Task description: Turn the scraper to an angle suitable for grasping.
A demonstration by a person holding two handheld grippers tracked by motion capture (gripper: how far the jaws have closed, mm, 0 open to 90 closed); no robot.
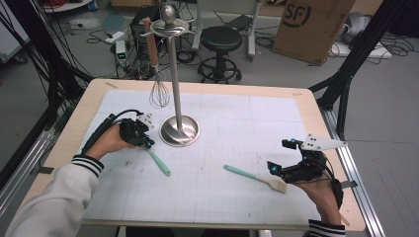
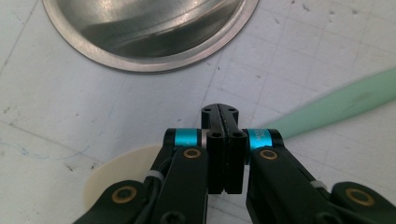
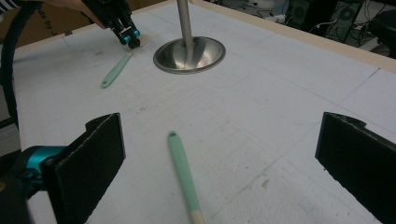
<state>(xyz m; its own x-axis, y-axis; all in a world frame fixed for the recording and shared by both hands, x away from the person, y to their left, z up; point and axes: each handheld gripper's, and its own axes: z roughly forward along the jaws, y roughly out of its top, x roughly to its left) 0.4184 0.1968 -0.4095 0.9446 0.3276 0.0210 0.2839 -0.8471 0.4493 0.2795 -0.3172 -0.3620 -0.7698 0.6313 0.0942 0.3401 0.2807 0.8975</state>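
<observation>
The left gripper (image 1: 143, 139) is down on the white gridded table mat (image 1: 237, 148) near its left edge, just beside the round steel base of the utensil stand (image 1: 180, 130); its jaws are pressed fully together over the near mint-green silicone spatula with a cream blade (image 1: 159, 163), whose cream blade shows under the gripper body in the left gripper view (image 2: 112, 175) while the green handle runs off to one side (image 2: 345, 105). Whether the closed tips truly pinch the spatula's neck or merely rest on it I cannot tell. The right gripper (image 1: 276, 170) hovers near the right edge with its jaws spread wide and nothing between them, facing the second mint-green spatula (image 3: 184, 177), which lies flat toward the front of the mat, handle pointing away from the gripper. The likeliest trouble, in my judgement, is a weak hold at the left: a thin, flat neck caught at the very tips could swivel or slip out on lifting, and the blade could drag on the mat. A lift that swings toward the stand might strike its base or upright steel pole (image 1: 174, 74), or the wire whisk with a wooden handle (image 1: 158, 84) hanging from the top ring. Open room lies in the broad bare middle and front of the mat; the left edge is close behind the hand, and the trailing cable could snag there.
</observation>
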